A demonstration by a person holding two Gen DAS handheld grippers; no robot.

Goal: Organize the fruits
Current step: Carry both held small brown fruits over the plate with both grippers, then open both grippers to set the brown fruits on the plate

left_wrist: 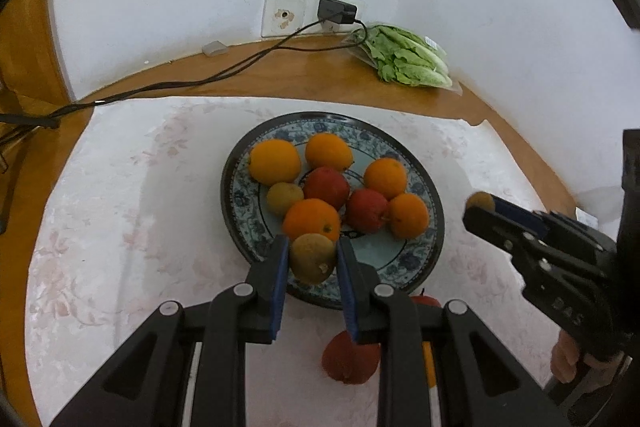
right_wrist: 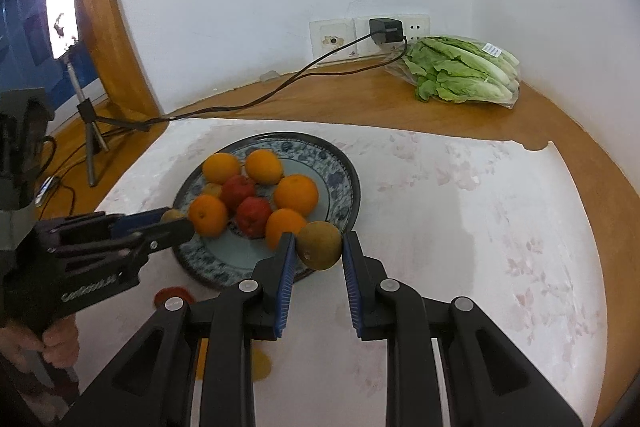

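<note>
Now we have both claws loaded over the near rim of the round blue-and-white patterned ceramic plate [left_wrist: 434,227]. Our left claw [left_wrist: 312,259] is clenched on a small brownish-green kiwi-like fruit [left_wrist: 312,263], blue pads pressing either side, right above the plate's near edge. Our right claw [right_wrist: 318,247] grips a second brownish-green fruit [right_wrist: 319,245] the same way, just off the plate's right-hand edge as its own camera sees it.

On the plate we count five oranges [left_wrist: 275,162], two red apples [left_wrist: 326,187] and one more small brownish fruit [left_wrist: 284,198], packed towards the middle and back; a bare strip of pale blue glaze stays free along the near side.

Below the left claw, a red apple [left_wrist: 350,361] sits on the pale floral cloth [left_wrist: 120,227], well short of the plate. The cloth lies wide open to the right of the plate. Beyond its far edge we see the bare wooden tabletop [right_wrist: 320,99], a bagged head of green lettuce [right_wrist: 464,71] in the corner against the white wall, and a black charger cable [right_wrist: 260,99] trailing leftwards across the wood.
</note>
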